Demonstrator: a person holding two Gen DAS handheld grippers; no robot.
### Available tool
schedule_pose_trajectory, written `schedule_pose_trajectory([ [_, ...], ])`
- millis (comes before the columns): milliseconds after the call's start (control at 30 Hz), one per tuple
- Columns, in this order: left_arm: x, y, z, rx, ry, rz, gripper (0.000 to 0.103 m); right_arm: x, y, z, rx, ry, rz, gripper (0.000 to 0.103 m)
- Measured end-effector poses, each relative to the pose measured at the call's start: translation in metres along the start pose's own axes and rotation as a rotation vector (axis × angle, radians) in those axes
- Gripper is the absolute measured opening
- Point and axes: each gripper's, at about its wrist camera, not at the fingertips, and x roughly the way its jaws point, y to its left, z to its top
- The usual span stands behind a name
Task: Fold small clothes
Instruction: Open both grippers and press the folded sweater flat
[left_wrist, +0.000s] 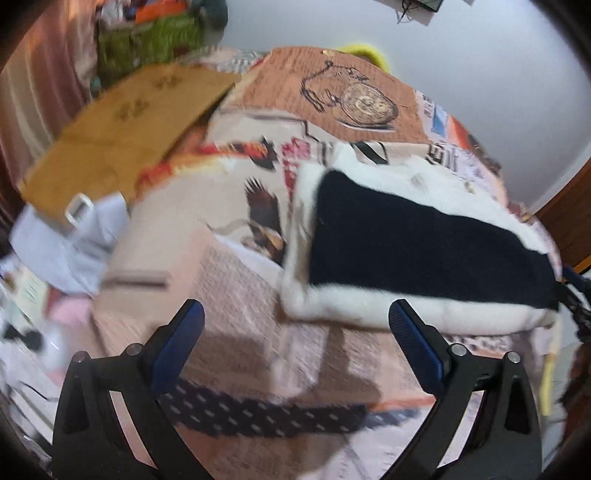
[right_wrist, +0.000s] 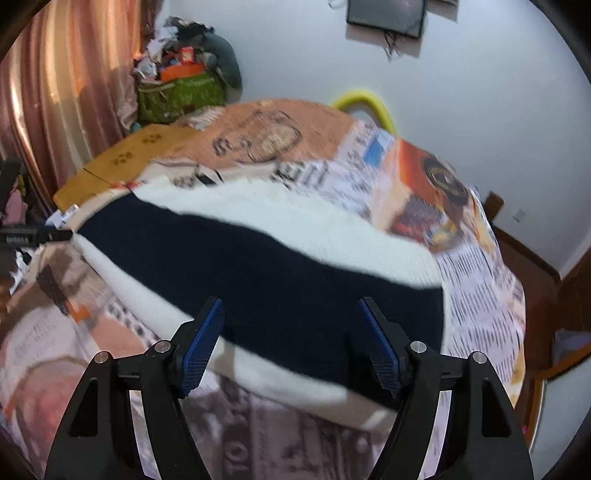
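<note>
A white and black folded garment (left_wrist: 406, 251) lies flat on the printed bedspread (left_wrist: 229, 295). In the left wrist view it sits ahead and to the right of my left gripper (left_wrist: 295, 314), which is open and empty above the bedspread. In the right wrist view the same garment (right_wrist: 280, 266) stretches across the middle, and my right gripper (right_wrist: 291, 317) is open and empty just over its near edge, above the black band.
A brown cardboard sheet (left_wrist: 125, 125) lies at the bed's far left, with a light grey cloth (left_wrist: 70, 243) beside it. A green bag of clutter (right_wrist: 181, 96) and a pink curtain (right_wrist: 55, 110) stand at the back left. A yellow hoop (right_wrist: 365, 101) lies behind the bed.
</note>
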Motion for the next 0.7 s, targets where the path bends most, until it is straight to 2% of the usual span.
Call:
schedule_pose_trajectory([
  [133,0.01,-0.008,-0.01,-0.051,0.054,-0.118,0.101,0.014,0.023,0.009,-0.032,-0.011,0.024,0.076],
  [233,0.022,-0.014,-0.007,-0.104,0.102,-0.218,0.1,0.032,0.035,0.009,-0.054,0.017,0.025,0.076],
  [400,0.051,-0.017,-0.001,-0.203,0.185,-0.34,0.095,0.062,0.039,0.003,-0.047,0.086,0.024,0.076],
  [633,0.071,-0.018,0.016,-0.255,0.153,-0.321,0.095,0.07,0.019,-0.003,0.09,0.113,0.146,0.077],
  [667,0.074,-0.017,0.019,-0.269,0.144,-0.315,0.094,0.069,0.019,-0.003,0.091,0.113,0.149,0.077],
  [700,0.075,-0.017,0.023,-0.279,0.132,-0.298,0.087,0.068,0.021,-0.004,0.088,0.112,0.149,0.077],
])
